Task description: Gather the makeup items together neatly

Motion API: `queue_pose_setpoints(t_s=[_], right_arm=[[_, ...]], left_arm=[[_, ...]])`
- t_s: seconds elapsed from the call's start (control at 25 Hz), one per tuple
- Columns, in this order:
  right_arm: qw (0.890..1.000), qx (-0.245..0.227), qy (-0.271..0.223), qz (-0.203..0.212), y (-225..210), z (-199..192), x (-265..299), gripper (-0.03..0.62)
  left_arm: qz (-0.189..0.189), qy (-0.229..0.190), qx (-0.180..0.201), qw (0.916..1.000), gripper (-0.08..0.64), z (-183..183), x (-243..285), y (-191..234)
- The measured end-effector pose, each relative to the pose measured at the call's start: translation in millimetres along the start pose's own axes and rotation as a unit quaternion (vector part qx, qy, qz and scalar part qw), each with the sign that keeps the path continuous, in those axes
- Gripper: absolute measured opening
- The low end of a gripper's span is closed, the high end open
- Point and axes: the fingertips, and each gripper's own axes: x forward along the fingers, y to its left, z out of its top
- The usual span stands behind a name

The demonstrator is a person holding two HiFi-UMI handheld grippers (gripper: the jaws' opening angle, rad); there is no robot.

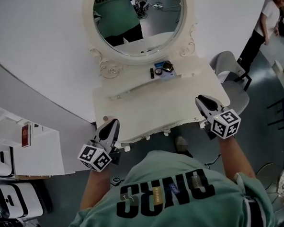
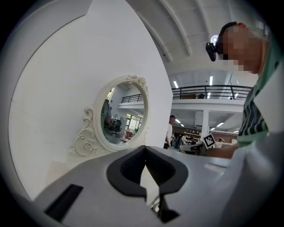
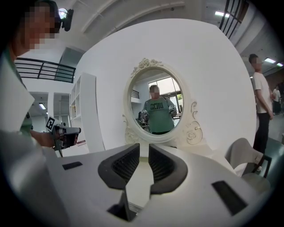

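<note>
The makeup items [image 1: 162, 68] lie in a small cluster at the foot of the oval mirror [image 1: 138, 24] on the white dressing table [image 1: 147, 106]: a dark compact [image 1: 167, 66], a round pot [image 1: 158, 71] and a thin black stick [image 1: 152, 73]. At the table's front left corner, far from them, my left gripper [image 1: 112, 125] is shut and empty; its pads meet in the left gripper view [image 2: 145, 150]. Over the table's right edge my right gripper [image 1: 201, 102] shows a narrow gap with nothing in it in the right gripper view [image 3: 143, 150].
A grey chair [image 1: 229, 68] stands just right of the table, and a person [image 1: 263, 24] stands beyond it. White shelving [image 1: 34, 149] with a red item [image 1: 26, 134] sits at the left. White devices [image 1: 5, 198] lie at the lower left.
</note>
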Motion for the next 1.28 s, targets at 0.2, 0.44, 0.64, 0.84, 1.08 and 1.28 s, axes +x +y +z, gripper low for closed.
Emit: queue_pose_setpoints(t_s=[0.2, 0.44, 0.64, 0.84, 1.08, 1.28], right_arm=[[0.999, -0.012, 0.009, 0.048, -70.1, 12.7, 69.2, 0.089], [0.985, -0.036, 0.077, 0.148, -140.7, 8.0, 176.8, 0.155], [0.973, -0.076, 0.117, 0.184, -169.4, -5.7, 249.7, 0.202], [0.962, -0.107, 0.169, 0.186, -176.8, -39.7, 300.2, 0.249], [0.945, -0.132, 0.244, 0.173, -171.2, -88.0, 333.8, 0.311], [0.933, -0.145, 0.286, 0.161, -176.3, -115.9, 355.8, 0.333]], left_arm=[[0.039, 0.003, 0.01, 0.9992, 0.008, 3.1, 77.5, 19.9], [0.102, 0.011, 0.021, 0.9945, 0.008, -3.6, 175.3, 39.1], [0.117, 0.021, 0.007, 0.9928, 0.008, -15.0, 232.6, 62.0], [0.105, 0.025, 0.005, 0.9942, 0.008, -22.6, 259.5, 88.2], [0.067, 0.046, -0.009, 0.9967, 0.008, -43.1, 274.7, 107.5], [0.055, 0.055, -0.024, 0.9967, 0.008, -55.4, 279.8, 119.2]])
